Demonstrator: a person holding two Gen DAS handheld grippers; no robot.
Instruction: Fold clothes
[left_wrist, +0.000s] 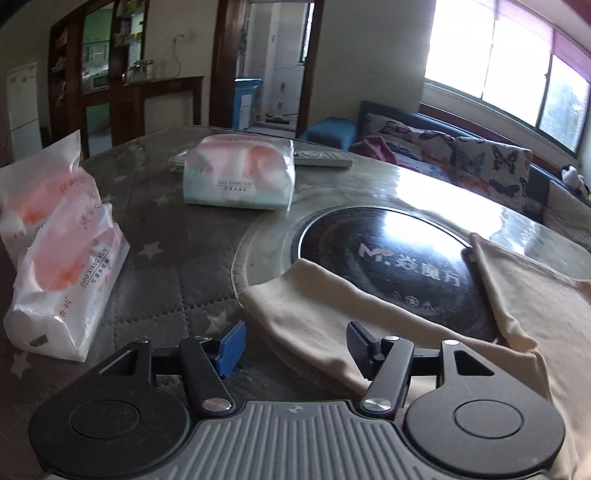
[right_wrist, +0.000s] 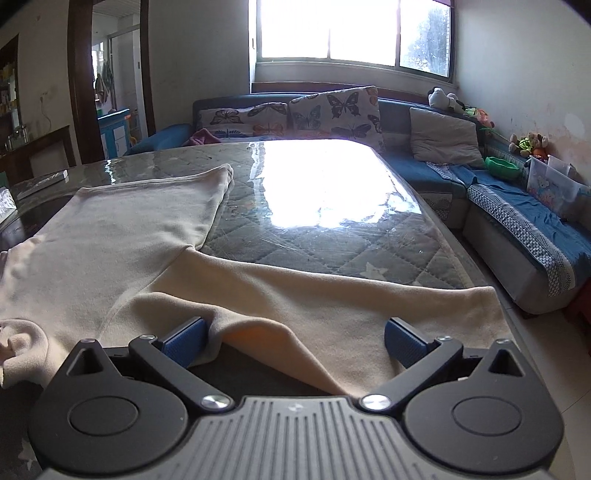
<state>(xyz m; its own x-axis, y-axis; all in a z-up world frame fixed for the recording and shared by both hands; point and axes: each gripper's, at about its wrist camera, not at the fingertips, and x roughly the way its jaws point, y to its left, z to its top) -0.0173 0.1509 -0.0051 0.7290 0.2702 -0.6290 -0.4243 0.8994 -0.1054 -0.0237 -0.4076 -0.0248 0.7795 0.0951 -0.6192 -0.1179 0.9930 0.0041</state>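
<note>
So, beige garment (right_wrist: 122, 236) lies flat on the glass-topped table (right_wrist: 332, 206), looks like trousers: two legs run away from the cams toward the far edge, long axis roughly front-to-back, waist end nearest the grippers. In the right wrist view one leg stretches to the far left, its hem end (right_wrist: 221, 173) by the glossy glare patch; the other part spreads across the near edge, w/ a raised fold between the jaws.

Left gripper (left_wrist: 295, 343) is spread, nothing pinched; cloth of the near leg lies under and between the fingers, pads not pressing it. Right gripper (right_wrist: 295, 339) also stands wide apart; the fold of fabric sits between the blue pads, left pad (right_wrist: 184, 341) just touching or just beside the fold, can't tell which.

Left wrist view only: round black induction hob (left_wrist: 388, 266) set into the table, both legs partly over its rim; three tissue packs, two at left (left_wrist: 70, 280) and one farther back (left_wrist: 240, 177), w/ a remote (left_wrist: 321, 157) behind that one; fridge (left_wrist: 24, 107) and doorway (left_wrist: 277, 62) beyond.

Right wrist view only: blue sofa (right_wrist: 498, 195) w/ butterfly cushions (right_wrist: 332, 110), grey cushion (right_wrist: 443, 136), soft toys (right_wrist: 445, 99), clear plastic box (right_wrist: 550, 181), bright window (right_wrist: 351, 29).

Both gripper bodies block the near table edge.
</note>
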